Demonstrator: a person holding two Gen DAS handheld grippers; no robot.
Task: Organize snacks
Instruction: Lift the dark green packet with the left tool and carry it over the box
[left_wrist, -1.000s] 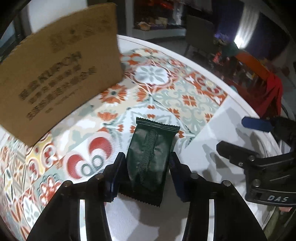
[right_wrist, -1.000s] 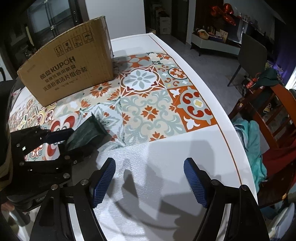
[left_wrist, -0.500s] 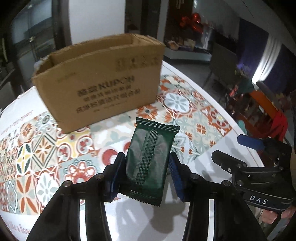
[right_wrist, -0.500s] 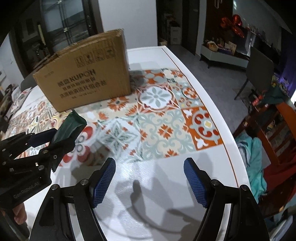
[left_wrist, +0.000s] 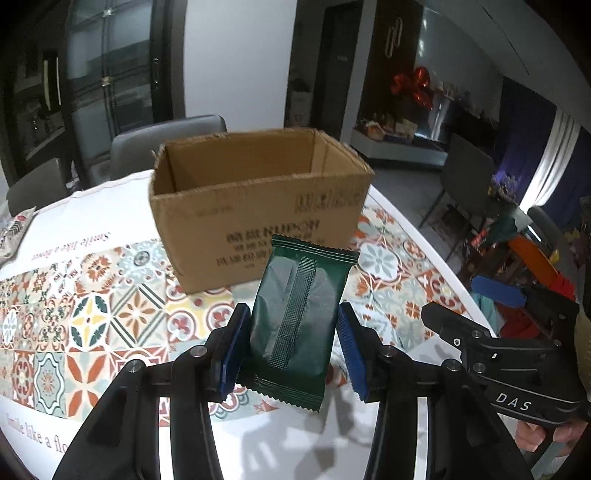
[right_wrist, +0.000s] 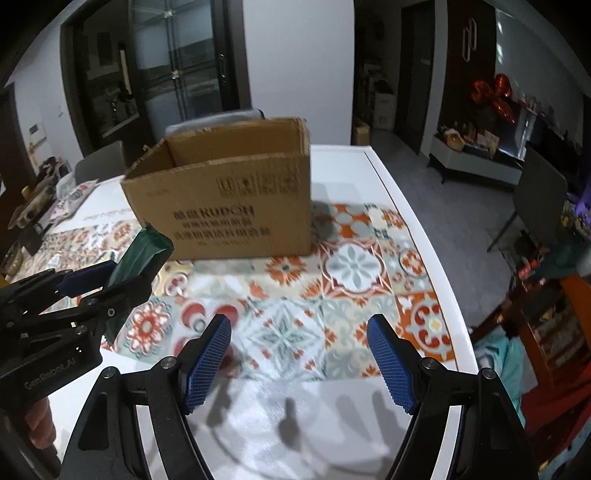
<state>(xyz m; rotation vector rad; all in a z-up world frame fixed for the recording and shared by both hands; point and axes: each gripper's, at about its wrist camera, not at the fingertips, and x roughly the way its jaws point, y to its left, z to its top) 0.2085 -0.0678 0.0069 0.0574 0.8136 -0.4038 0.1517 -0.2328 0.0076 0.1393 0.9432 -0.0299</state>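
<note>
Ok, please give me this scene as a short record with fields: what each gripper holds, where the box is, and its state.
left gripper: shut on green snack packet, lifted above the table
right gripper: jaws open, holding nothing
cardboard box: upright on the patterned tablecloth, top open, inside looks empty as far as visible
packet position: in front of the box, not yet inside
table: white
</note>
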